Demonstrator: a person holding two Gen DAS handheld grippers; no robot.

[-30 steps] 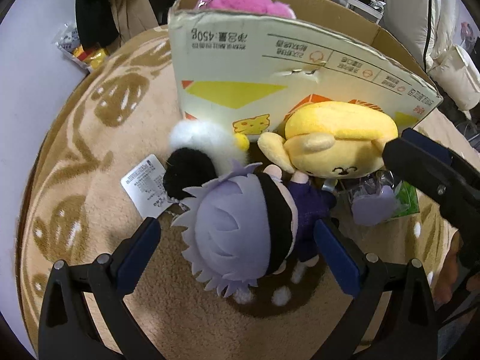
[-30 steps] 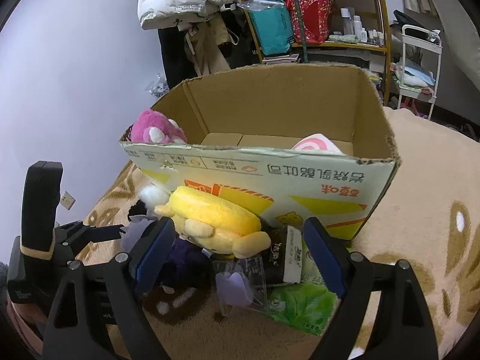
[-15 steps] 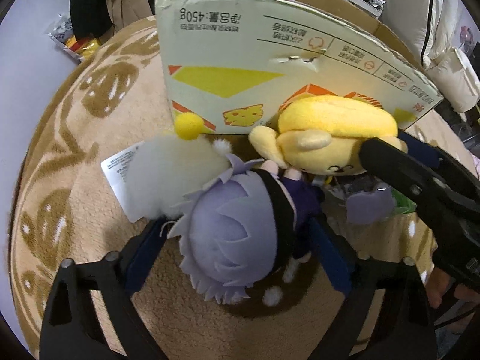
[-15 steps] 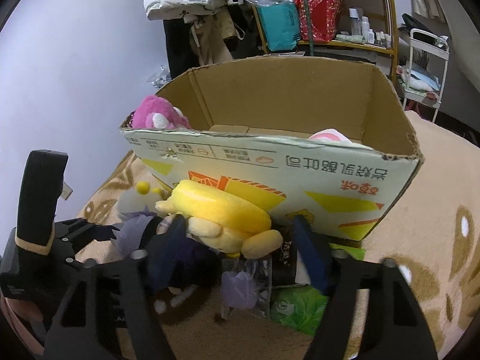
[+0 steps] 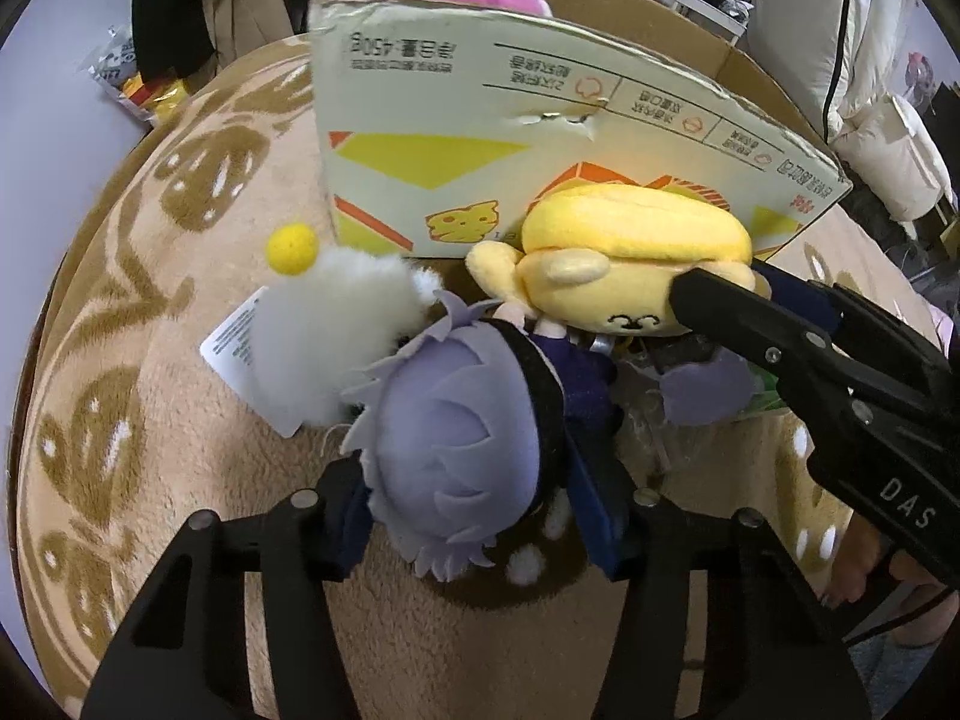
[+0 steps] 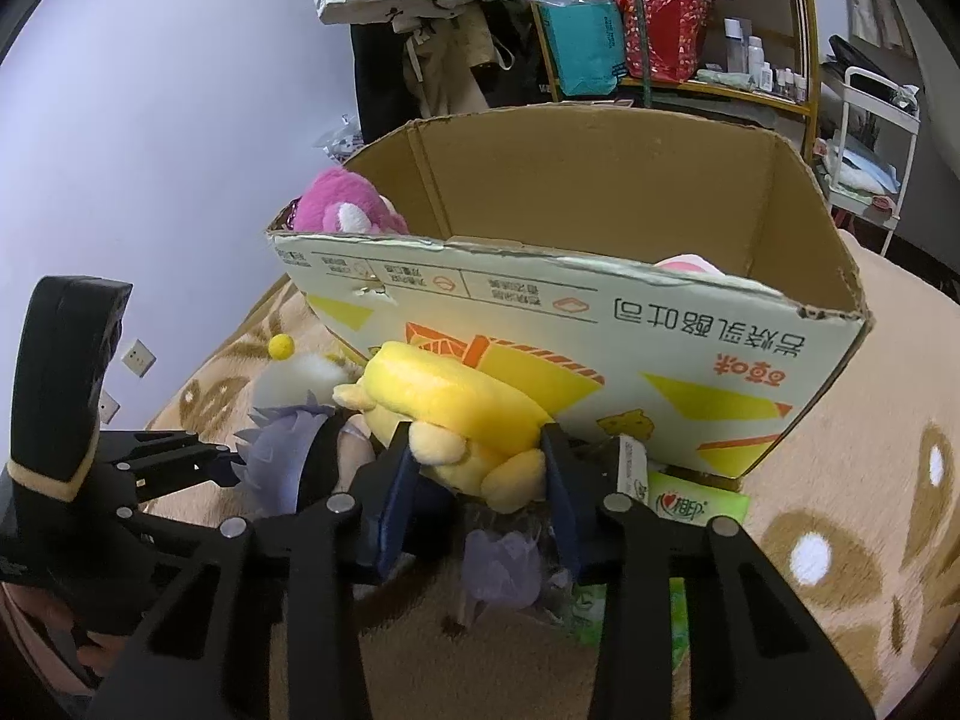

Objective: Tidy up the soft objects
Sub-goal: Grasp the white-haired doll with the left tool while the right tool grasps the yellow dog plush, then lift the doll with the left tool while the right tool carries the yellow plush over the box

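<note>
My left gripper [image 5: 474, 510] is shut on a purple-haired doll [image 5: 456, 444] lying on the beige blanket; the doll also shows in the right wrist view [image 6: 288, 450]. My right gripper [image 6: 474, 480] is shut on a yellow plush [image 6: 456, 414], which lies against the front wall of the cardboard box [image 6: 600, 324]. In the left wrist view the right gripper's fingers [image 5: 732, 306] press the yellow plush [image 5: 630, 264] from the right. A white fluffy plush with a yellow ball [image 5: 336, 330] lies left of the doll. A pink plush [image 6: 342, 210] sits in the box's left corner.
A small purple item in clear wrap [image 6: 504, 564] and a green packet [image 6: 690, 510] lie under the yellow plush by the box. A pink-white item [image 6: 684, 267] sits inside the box. Shelves with bags [image 6: 630, 30] and hanging clothes stand behind.
Both grippers moved forward and closed, the left on the purple-haired doll, the right on the yellow plush. The white fluffy plush shifted left and rolled, hiding its black part.
</note>
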